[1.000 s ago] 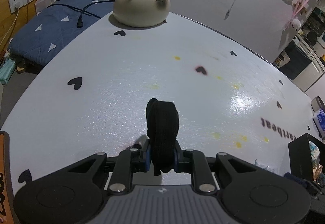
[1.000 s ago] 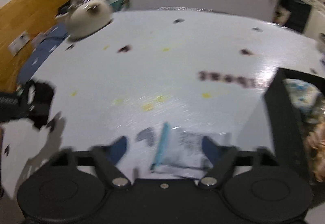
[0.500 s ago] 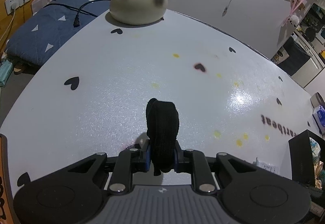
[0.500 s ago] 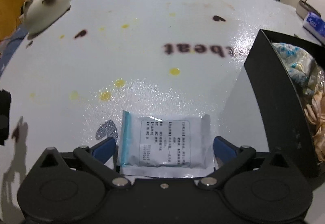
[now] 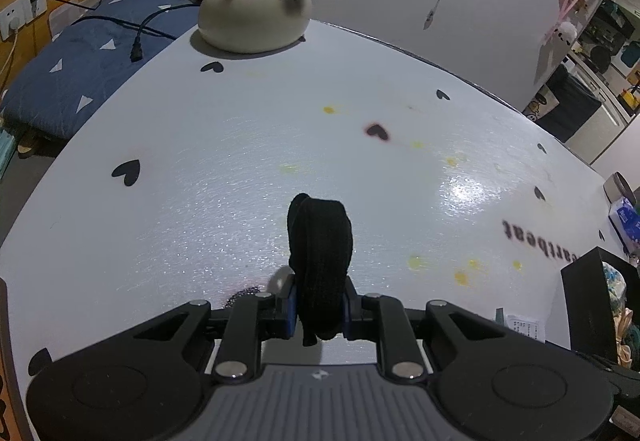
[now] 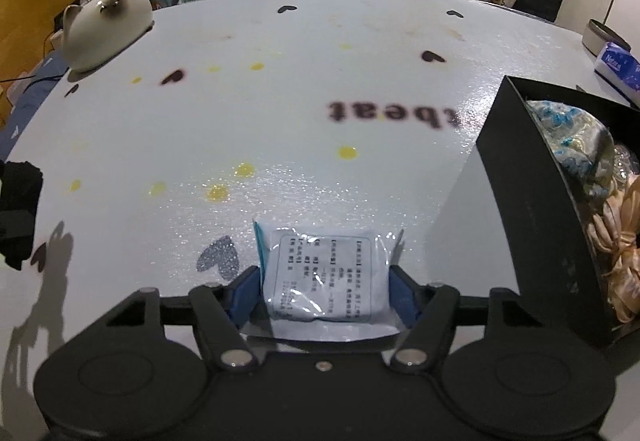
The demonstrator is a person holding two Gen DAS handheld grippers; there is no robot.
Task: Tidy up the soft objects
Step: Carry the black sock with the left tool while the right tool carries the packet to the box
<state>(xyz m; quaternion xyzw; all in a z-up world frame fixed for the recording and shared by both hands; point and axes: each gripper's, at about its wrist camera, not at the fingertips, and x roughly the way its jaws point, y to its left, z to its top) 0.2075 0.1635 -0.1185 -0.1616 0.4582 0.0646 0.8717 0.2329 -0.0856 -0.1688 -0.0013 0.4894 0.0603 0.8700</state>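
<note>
My left gripper (image 5: 319,305) is shut on a black sock (image 5: 320,241), which hangs folded between its blue pads above the white table (image 5: 180,201). In the right wrist view the sock (image 6: 18,209) shows at the far left edge. My right gripper (image 6: 324,291) straddles a clear plastic packet (image 6: 326,269) with a printed label, lying on the table. Its jaws are closing, both blue pads press the packet's sides, and the packet bulges. A black box (image 6: 532,209) to the right holds soft fabric items (image 6: 576,145).
A cream cat-shaped ornament (image 5: 256,17) sits at the table's far edge. A blue tissue pack (image 6: 618,67) and a round tin (image 6: 604,35) lie at the far right. The black box's tall wall stands close to the right gripper. Beyond the table's left edge lies a blue blanket (image 5: 80,81).
The right gripper settled over the packet and its jaws narrowed from wide apart until they squeeze it, so it now bulges. The left gripper and sock kept still.
</note>
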